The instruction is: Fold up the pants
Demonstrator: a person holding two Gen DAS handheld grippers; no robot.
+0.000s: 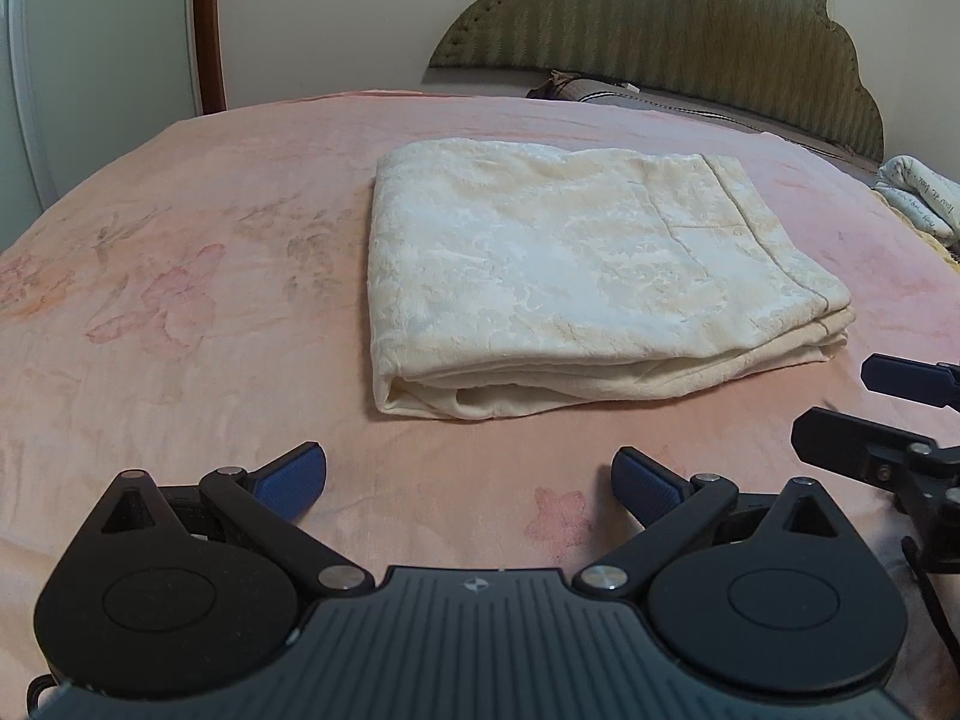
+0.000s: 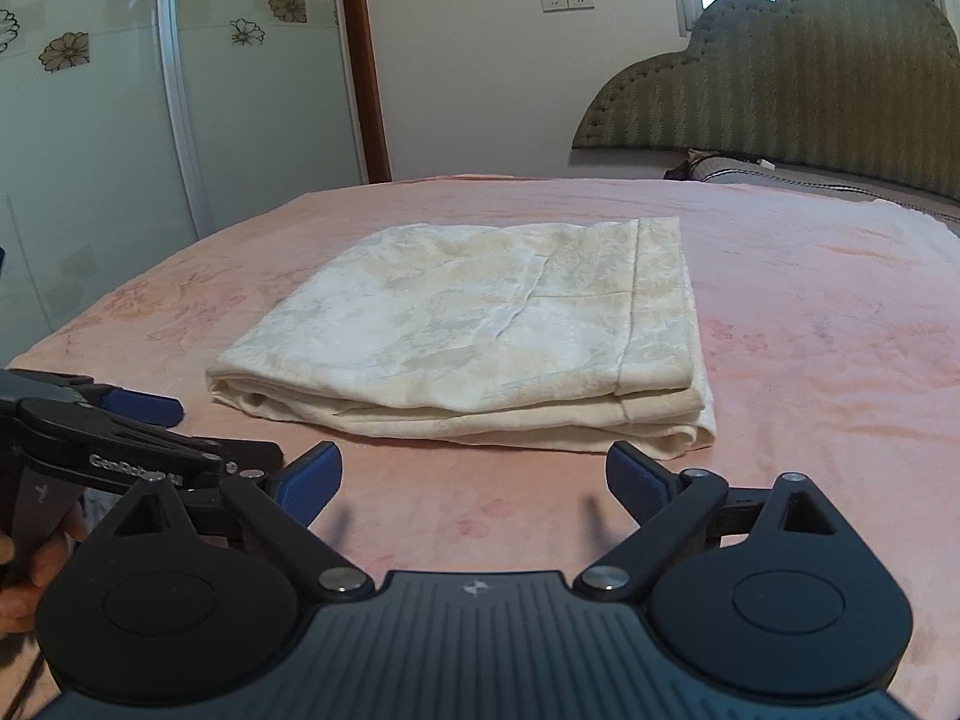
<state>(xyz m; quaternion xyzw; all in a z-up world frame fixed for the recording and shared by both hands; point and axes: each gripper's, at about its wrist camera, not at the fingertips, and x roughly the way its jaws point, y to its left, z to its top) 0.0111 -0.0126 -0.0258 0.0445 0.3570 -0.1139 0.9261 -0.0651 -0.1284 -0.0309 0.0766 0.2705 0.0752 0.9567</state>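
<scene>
The cream patterned pants point(image 1: 570, 276) lie folded into a flat rectangular stack on the pink bed cover, also seen in the right wrist view point(image 2: 480, 336). My left gripper point(image 1: 468, 483) is open and empty, a short way in front of the stack's near edge. My right gripper point(image 2: 474, 483) is open and empty, just in front of the stack's near edge. The right gripper shows at the right edge of the left wrist view point(image 1: 840, 405), and the left gripper shows at the left of the right wrist view point(image 2: 228, 429).
The pink floral bed cover point(image 1: 180, 300) spreads around the stack. A green padded headboard point(image 1: 690, 30) and pillows point(image 1: 660, 99) stand at the far end. A printed white cloth point(image 1: 918, 198) lies at the right edge. A wardrobe point(image 2: 120, 90) stands beyond the bed.
</scene>
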